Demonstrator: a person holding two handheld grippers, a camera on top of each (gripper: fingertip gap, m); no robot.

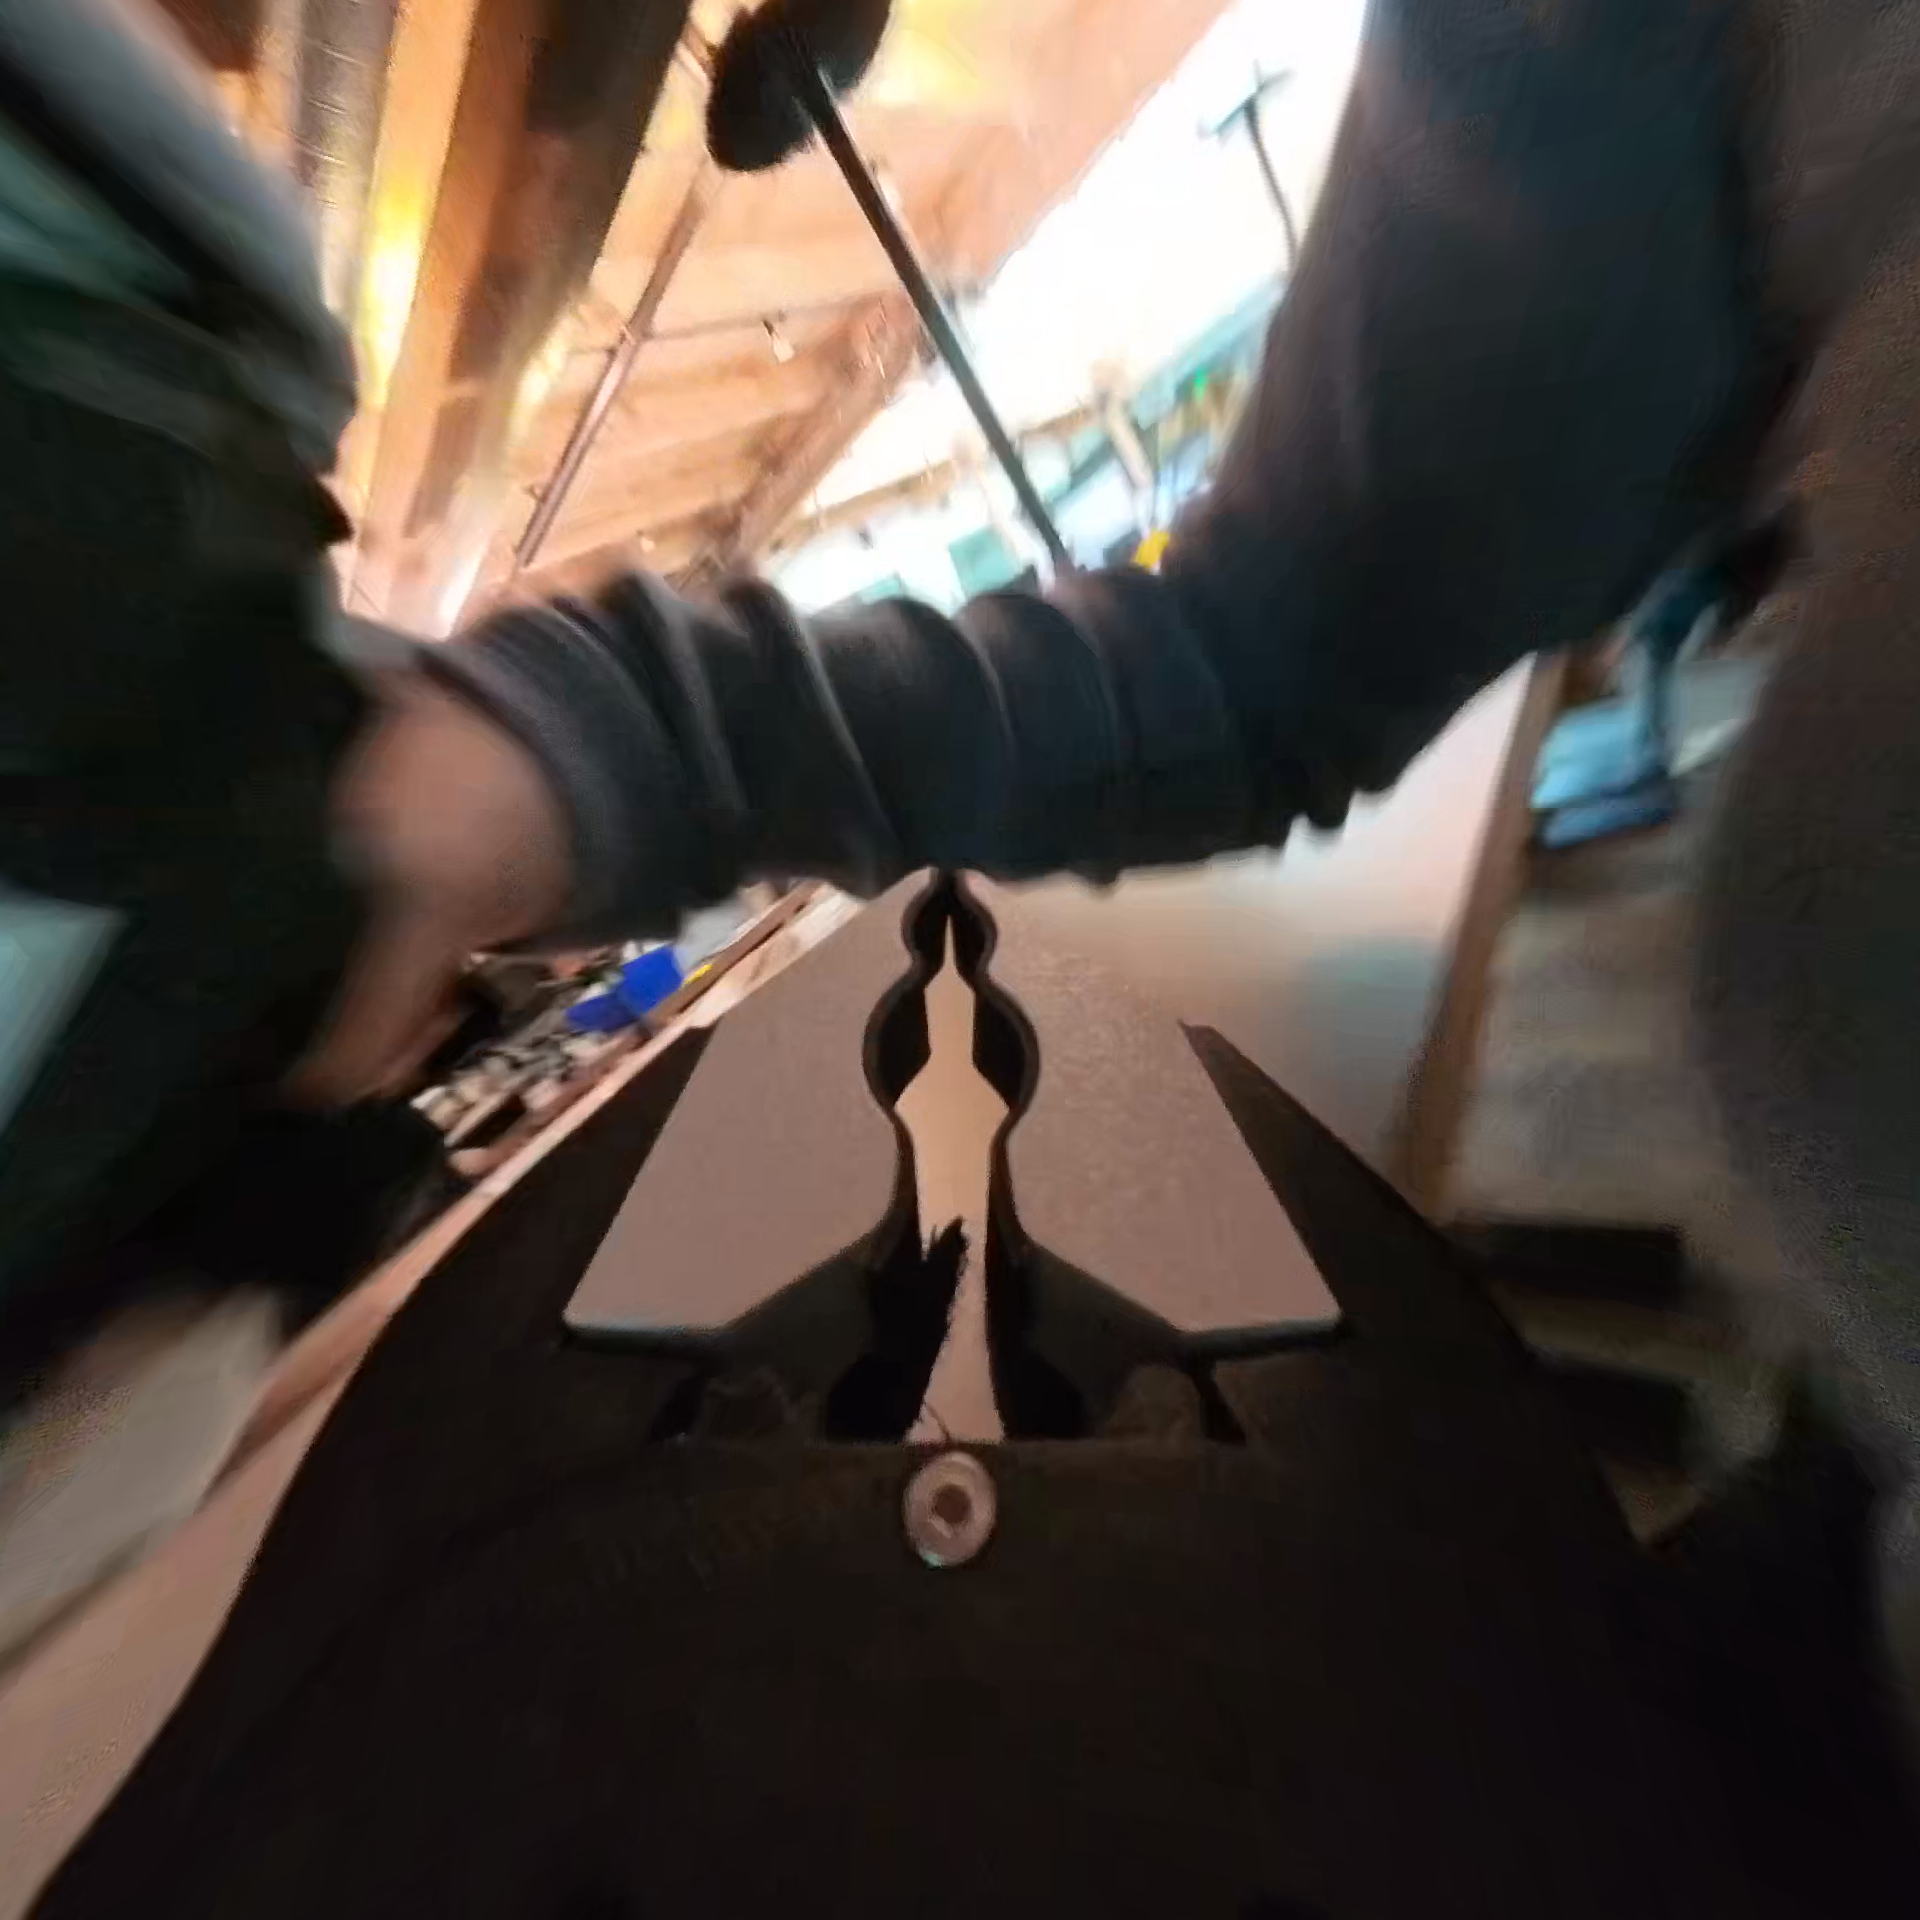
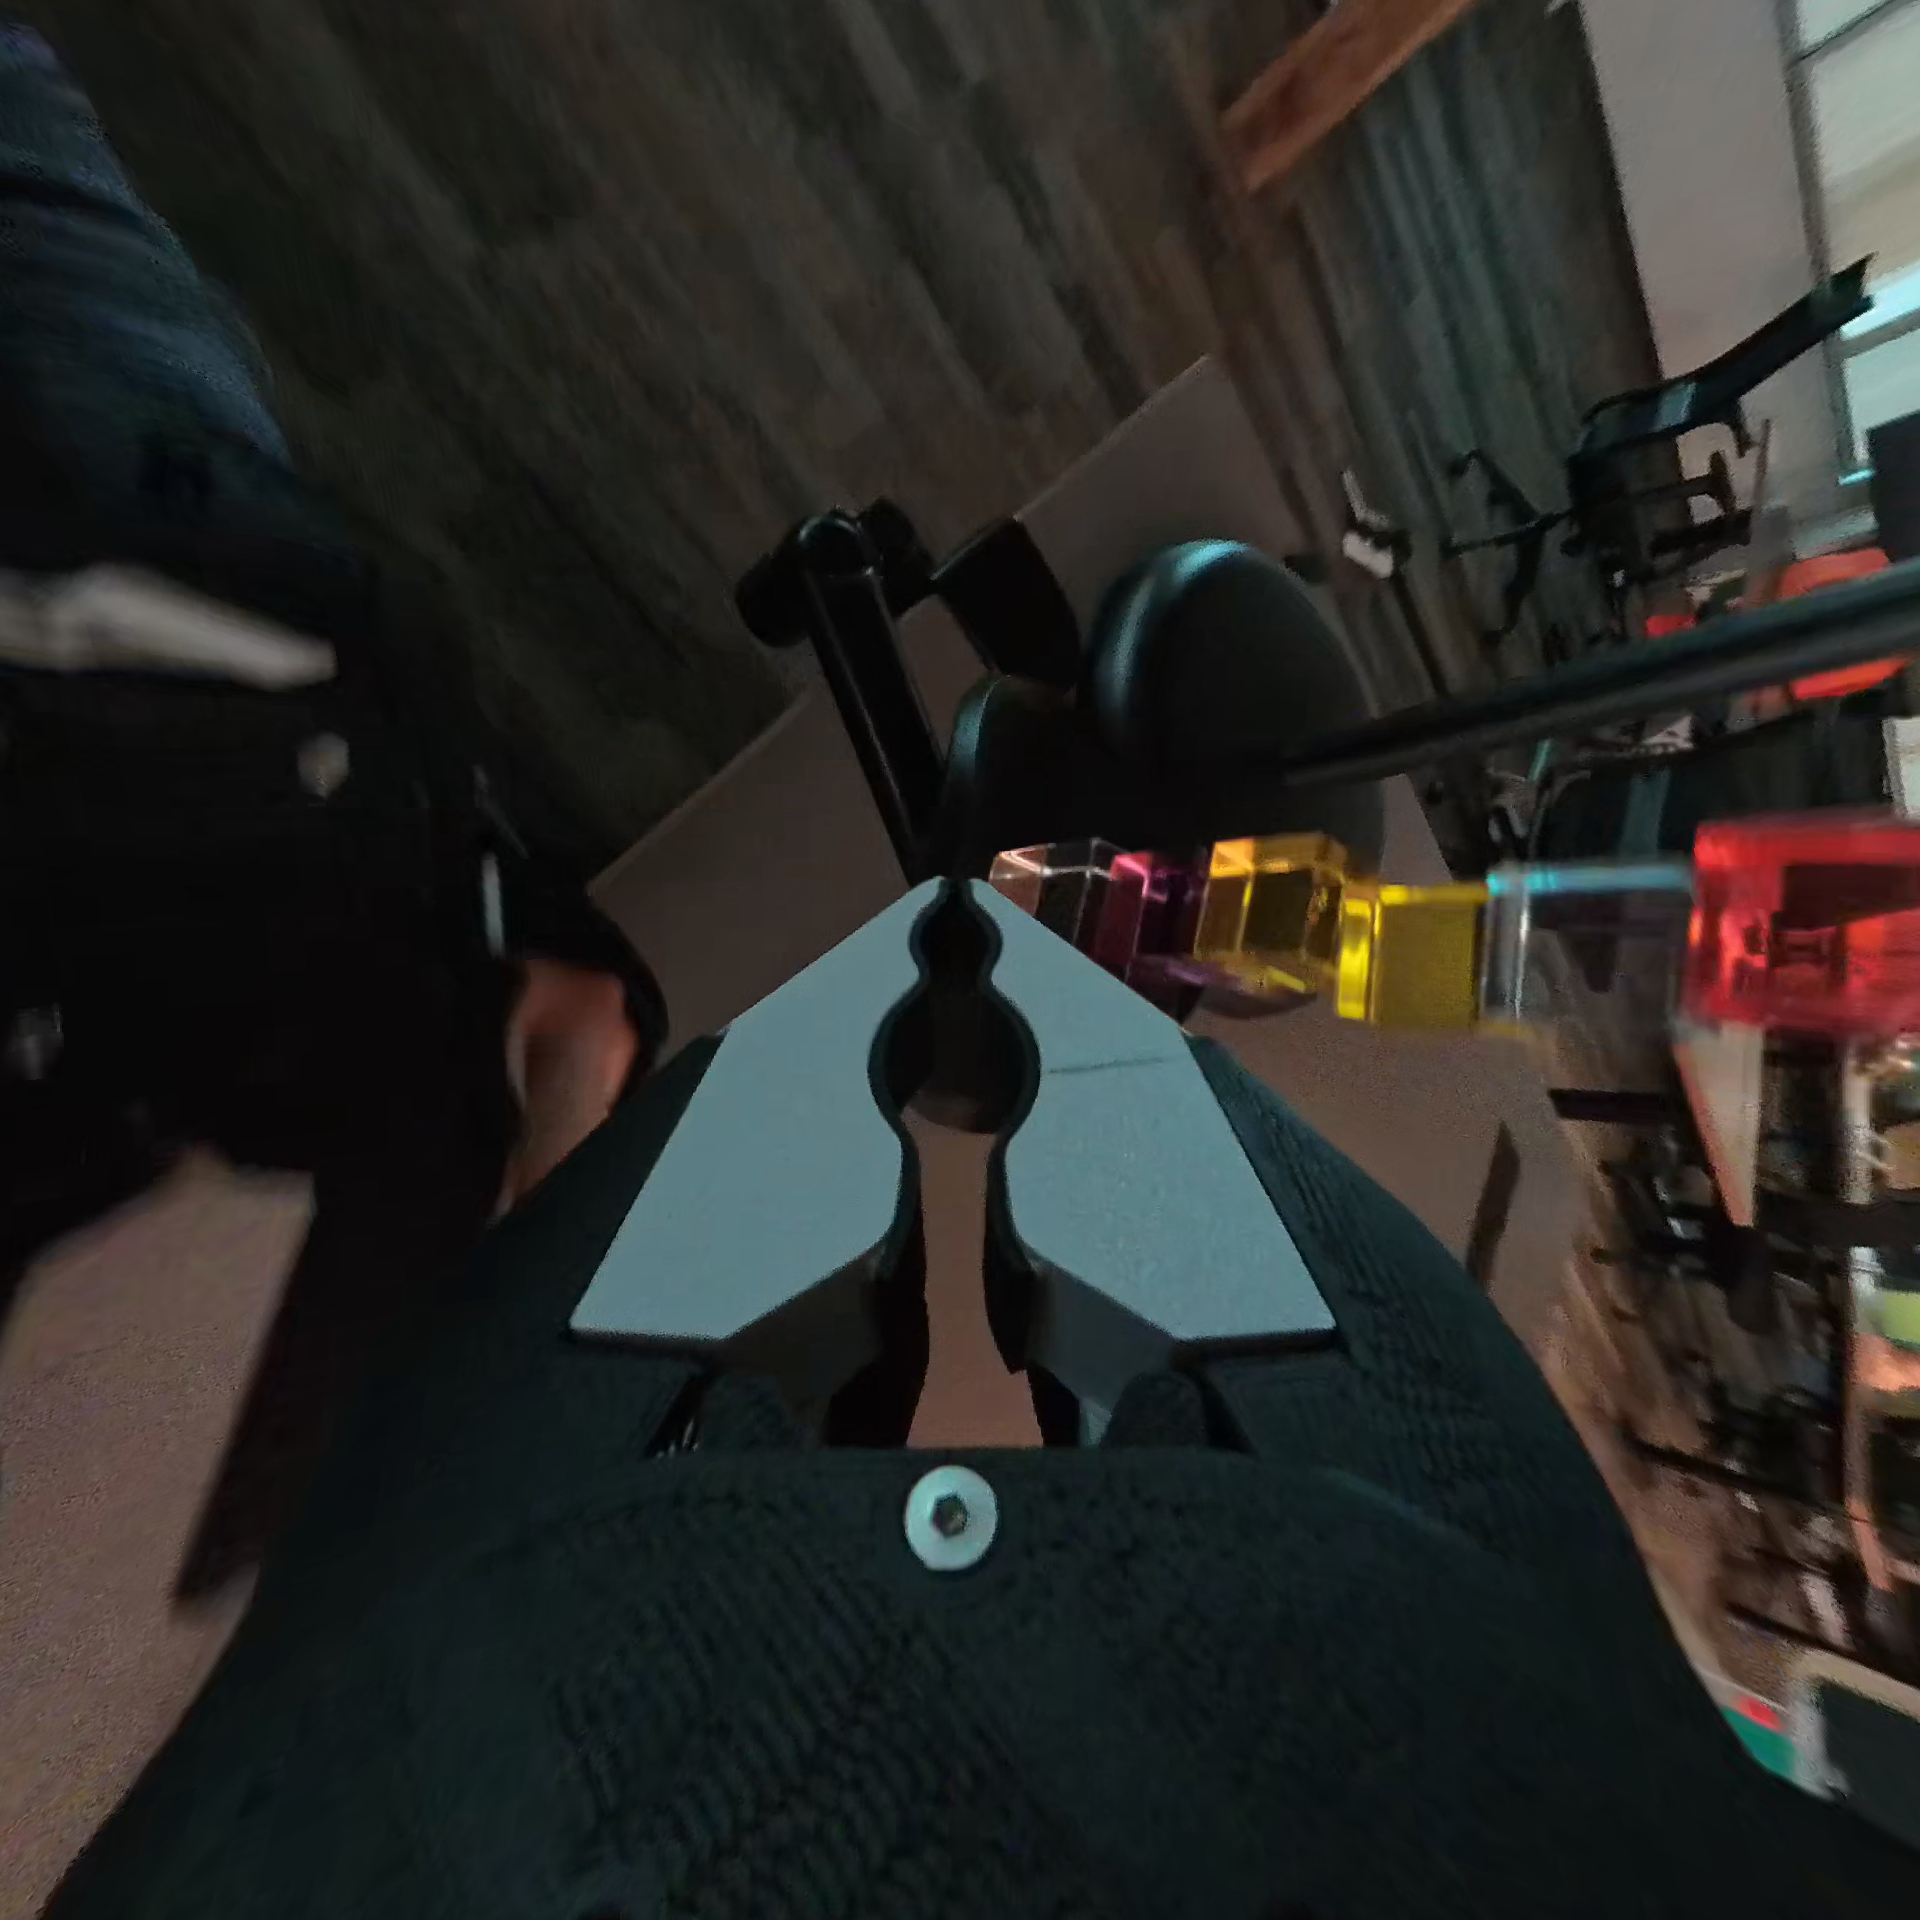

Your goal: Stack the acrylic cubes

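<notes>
In the right wrist view, several acrylic cubes sit face to face in one line. From my fingertips rightward they are clear [image 2: 1049, 899], magenta [image 2: 1148, 914], amber [image 2: 1273, 904], yellow [image 2: 1423, 951], clear [image 2: 1590, 935] and red [image 2: 1808, 935]. The view is tilted, so I cannot tell whether the line stands or lies. My right gripper [image 2: 951, 889] is shut with nothing between its tips, just left of the line. My left gripper [image 1: 948, 896] is shut on nothing over the brown table [image 1: 1195, 987]. No cube shows in the blurred left wrist view.
A person's dark-sleeved arm [image 1: 883, 727] crosses just beyond my left fingertips. A black chair [image 2: 1226, 665] and a black stand [image 2: 862, 665] are behind the cubes. Clutter [image 2: 1766, 1351] fills the right side. A hand [image 2: 571, 1039] shows at the left.
</notes>
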